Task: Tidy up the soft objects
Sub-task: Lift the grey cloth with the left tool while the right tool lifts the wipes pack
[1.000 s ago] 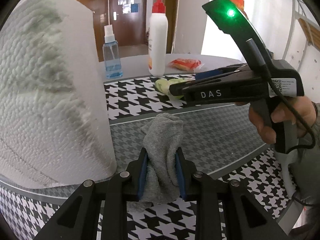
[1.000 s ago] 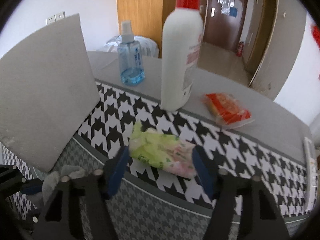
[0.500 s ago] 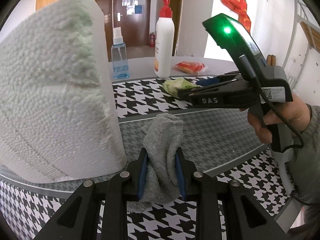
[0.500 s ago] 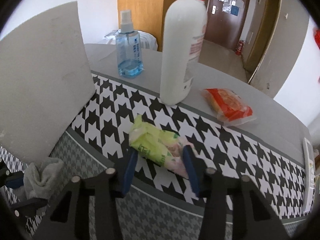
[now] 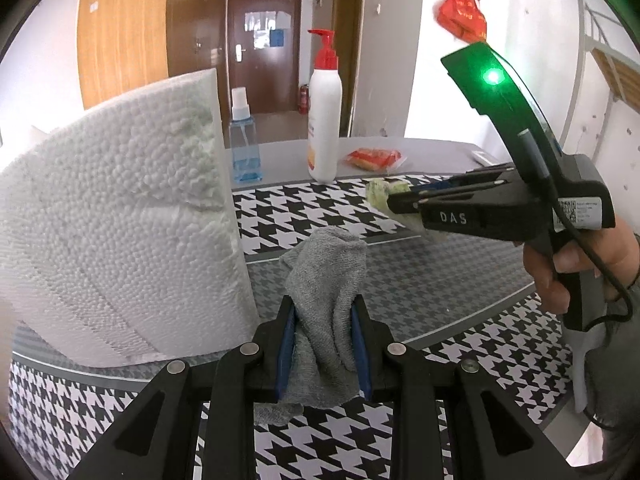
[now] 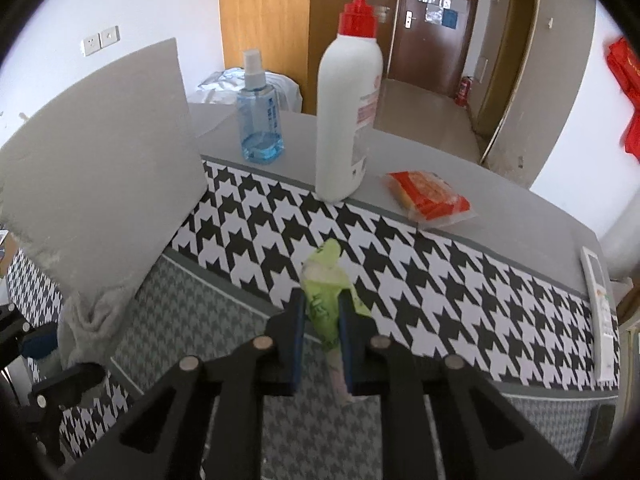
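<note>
A crumpled grey cloth [image 5: 328, 276] hangs pinched between the blue pads of my left gripper [image 5: 324, 312], above the houndstooth mat [image 5: 304, 216]. In the right wrist view the same cloth [image 6: 86, 320] shows at the far left beside the foam block. My right gripper [image 6: 322, 304] has its jaws closing on a green soft tissue packet [image 6: 324, 276], which is squeezed narrow between the pads and stands up off the mat. From the left wrist view, the right gripper [image 5: 394, 200] is at the right, a hand on its handle, with the green packet [image 5: 378, 192] at its tips.
A big white foam block [image 5: 120, 220] stands at the left, close to the grey cloth. Behind the mat are a white pump bottle [image 6: 346, 112], a blue spray bottle [image 6: 258, 120] and an orange packet [image 6: 430, 196]. A white remote [image 6: 600, 304] lies at the right edge.
The right jaws went from wide around the flat-lying green packet to pinching it, and it now stands lifted. The left gripper kept its hold on the cloth and rose a little.
</note>
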